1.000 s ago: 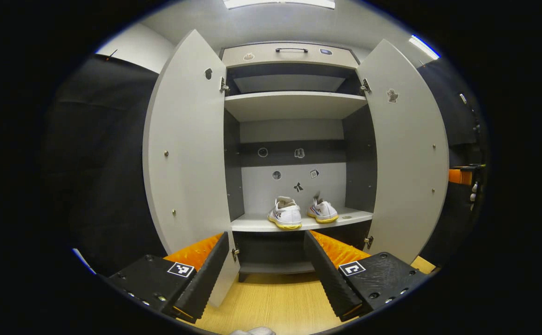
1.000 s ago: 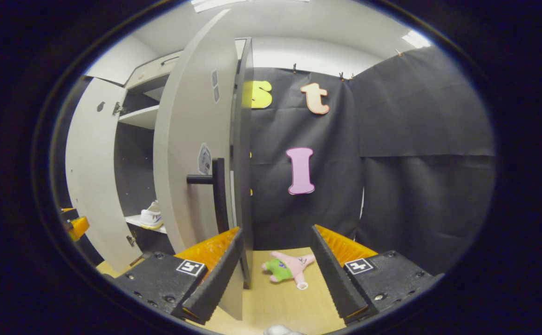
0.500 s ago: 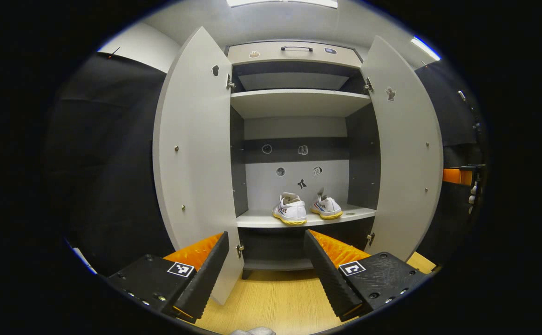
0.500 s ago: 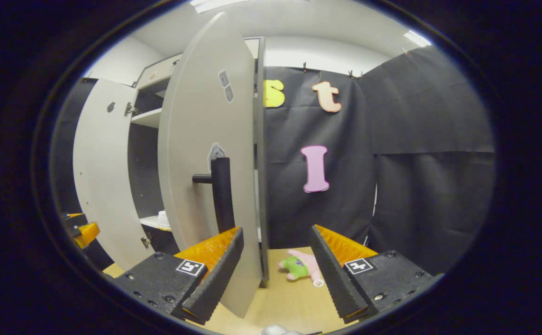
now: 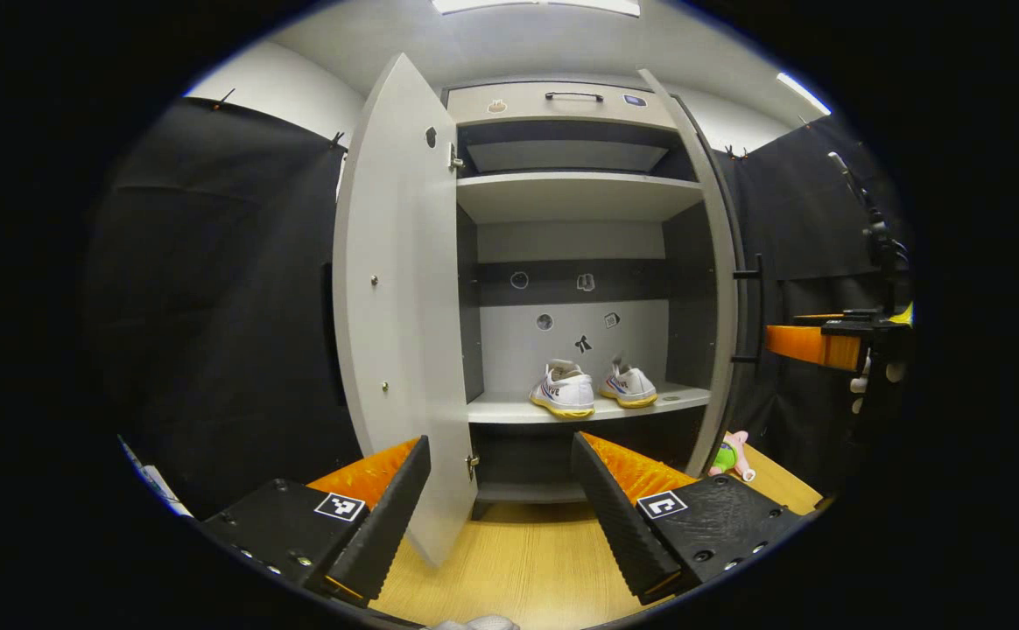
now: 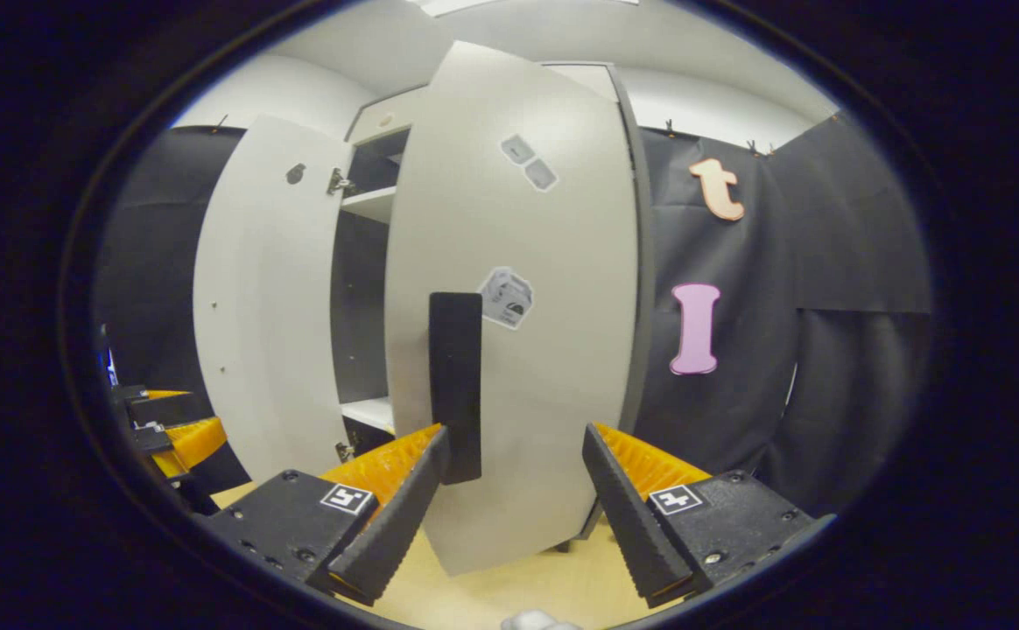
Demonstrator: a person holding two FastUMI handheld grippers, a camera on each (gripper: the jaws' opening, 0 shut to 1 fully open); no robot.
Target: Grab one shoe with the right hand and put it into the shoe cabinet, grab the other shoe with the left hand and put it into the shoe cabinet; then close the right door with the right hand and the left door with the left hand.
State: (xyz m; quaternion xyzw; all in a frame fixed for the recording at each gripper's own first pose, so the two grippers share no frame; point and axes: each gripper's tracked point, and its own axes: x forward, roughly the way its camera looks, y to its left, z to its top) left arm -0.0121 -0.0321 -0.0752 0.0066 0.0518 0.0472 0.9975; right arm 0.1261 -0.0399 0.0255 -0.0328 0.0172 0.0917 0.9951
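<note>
Swinging toward closed, the shoe cabinet's (image 5: 566, 96) right door (image 6: 518, 350) is what has changed most: a second ago the right gripper view caught it nearly edge-on, and now its grey outer face is broad in that view, while the left gripper view, which then saw its inner face spread wide, sees it as a thin edge (image 5: 720, 289). The right-door step looks well under way but unfinished, since the opening is not yet covered. The left door (image 5: 400, 306) stands fully open, much as it did before, so that step has not begun.

Both white shoes (image 5: 564, 391) (image 5: 629, 386) sit side by side on the lower shelf (image 5: 509, 409), unmoved, so the putting-away part appears done.

The right gripper (image 6: 515, 477) has its fingers spread wide and empty; the door's black handle (image 6: 455, 385) now faces it squarely just above the left finger, though whether anything touches the door I cannot tell. The left gripper (image 5: 501, 490) is likewise parted wide with nothing between its fingers, and hangs back in front of the cabinet, near the left door's free edge.

A pink-and-green plush toy (image 5: 728, 453) lies on the wooden floor (image 5: 518, 569) beside the cabinet, clear of the door's path.
</note>
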